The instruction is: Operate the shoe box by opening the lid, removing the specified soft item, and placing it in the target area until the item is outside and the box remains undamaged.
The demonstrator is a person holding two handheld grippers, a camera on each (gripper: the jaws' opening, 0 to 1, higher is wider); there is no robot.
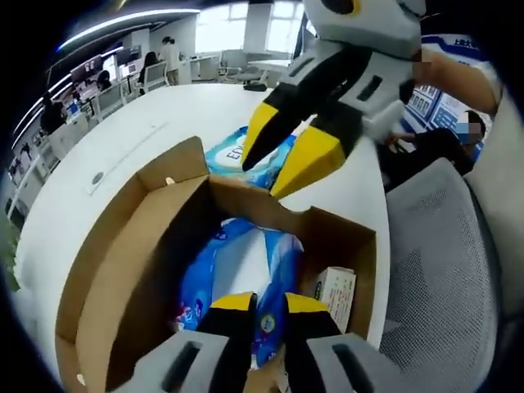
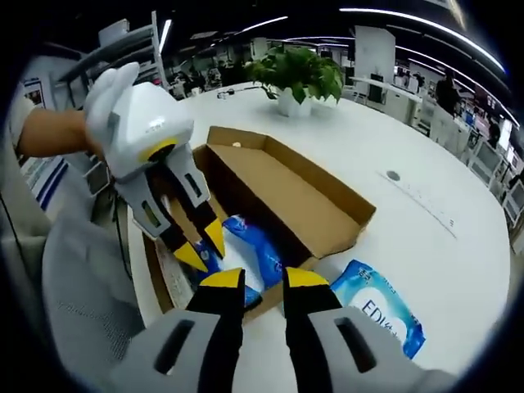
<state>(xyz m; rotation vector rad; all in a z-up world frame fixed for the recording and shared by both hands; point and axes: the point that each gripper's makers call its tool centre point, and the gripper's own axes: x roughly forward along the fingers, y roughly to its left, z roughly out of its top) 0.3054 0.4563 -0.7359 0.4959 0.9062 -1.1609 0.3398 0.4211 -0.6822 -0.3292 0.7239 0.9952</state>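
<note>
The brown cardboard shoe box [image 1: 123, 246] lies on the white table with its lid folded back [image 2: 286, 196]. Inside it lies a soft blue-and-white pack [image 1: 237, 262] [image 2: 258, 250]. My left gripper [image 1: 270, 307] reaches down into the box, and its yellow tips pinch the near end of that pack; in the right gripper view it [image 2: 203, 247] comes in from the left. My right gripper [image 2: 264, 280] hovers above the box's edge, narrowly open with nothing between its jaws. In the left gripper view it [image 1: 278, 160] hangs over the far wall.
A second blue pack [image 1: 225, 155] [image 2: 381, 307] lies on the table just outside the box. A small white carton [image 1: 336, 295] stands in the box's corner. A grey mesh chair [image 1: 442, 270] is beside the table, and a potted plant [image 2: 299, 78] stands at its far side.
</note>
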